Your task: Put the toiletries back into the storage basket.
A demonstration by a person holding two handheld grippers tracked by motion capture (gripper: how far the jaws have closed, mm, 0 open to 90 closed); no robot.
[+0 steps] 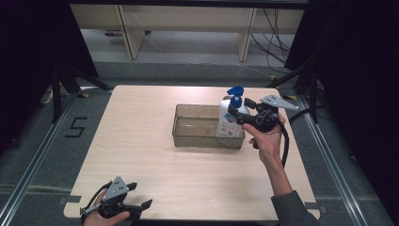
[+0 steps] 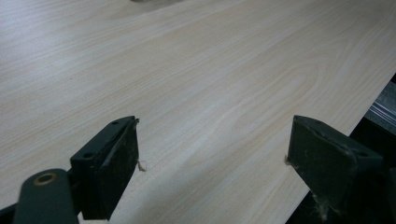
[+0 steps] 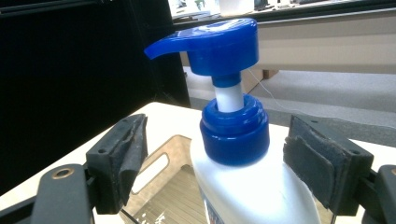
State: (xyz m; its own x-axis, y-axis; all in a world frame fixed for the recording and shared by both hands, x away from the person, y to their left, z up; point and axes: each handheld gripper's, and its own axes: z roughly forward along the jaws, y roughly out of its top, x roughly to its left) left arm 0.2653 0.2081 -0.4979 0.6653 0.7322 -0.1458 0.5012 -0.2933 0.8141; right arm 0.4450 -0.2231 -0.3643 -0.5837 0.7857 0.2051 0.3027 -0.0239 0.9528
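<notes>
So right gripper spread wide, straddling upright pump bottle in tray; left gripper released, far off.

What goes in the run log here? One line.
right gripper: open, jaws astride pump bottle | bottle: upright in clear bin | left gripper: open, idle

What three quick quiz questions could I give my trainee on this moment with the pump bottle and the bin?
1. True or false: the right gripper has its jaws spread either side of the pump bottle, with gaps showing.
2. Where does the bottle stand? A) inside the clear bin, at its right end B) on the bare table C) on the floor
3. Fill in: the left gripper is open over the ___.

Key: 1 true; 2 A; 3 table, near its front edge.
</notes>
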